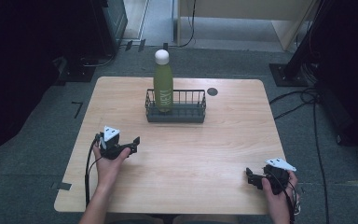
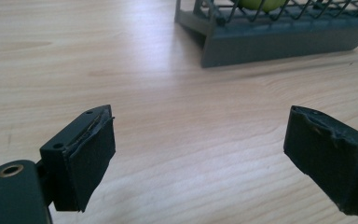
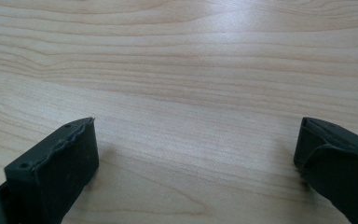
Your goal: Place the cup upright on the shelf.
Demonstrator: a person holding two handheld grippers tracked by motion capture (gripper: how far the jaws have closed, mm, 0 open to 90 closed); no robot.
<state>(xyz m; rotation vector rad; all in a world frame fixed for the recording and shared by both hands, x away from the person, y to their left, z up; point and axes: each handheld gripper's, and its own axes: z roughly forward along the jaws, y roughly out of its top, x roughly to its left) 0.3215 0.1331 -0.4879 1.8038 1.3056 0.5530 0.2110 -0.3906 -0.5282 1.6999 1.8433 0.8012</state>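
Fingers, left gripper (image 1: 131, 143): two black padded fingers (image 2: 91, 156) set well apart, nothing between them, bare wood below. They point toward the far right of the scene, at the near left corner of the basket (image 2: 279, 39).

Fingers, right gripper (image 1: 251, 177): likewise spread wide and empty over bare wood (image 3: 186, 93), low at the near right of the tabletop (image 1: 223, 149), pointing left.

Item 1, bottle (image 1: 163, 84): green, white rounded cap, pale lettering down its side. Stands upright in the left end of the basket, long axis vertical, rising well above the wire rim. The left gripper view catches its green base (image 2: 261, 3) behind the wires.

Item 2, basket (image 1: 175, 106): dark wire walls on a solid grey base, long side running left to right, placed at the far middle of the tabletop.

Key relation: bottle lies far and to the right of the left fingers, far and to the left of the right fingers. Left hand (image 1: 109, 161) judged the nearer of the two, and already aimed that way; right hand (image 1: 277, 186) sits well apart from the basket. A level side grasp above the rim looks the likely approach.
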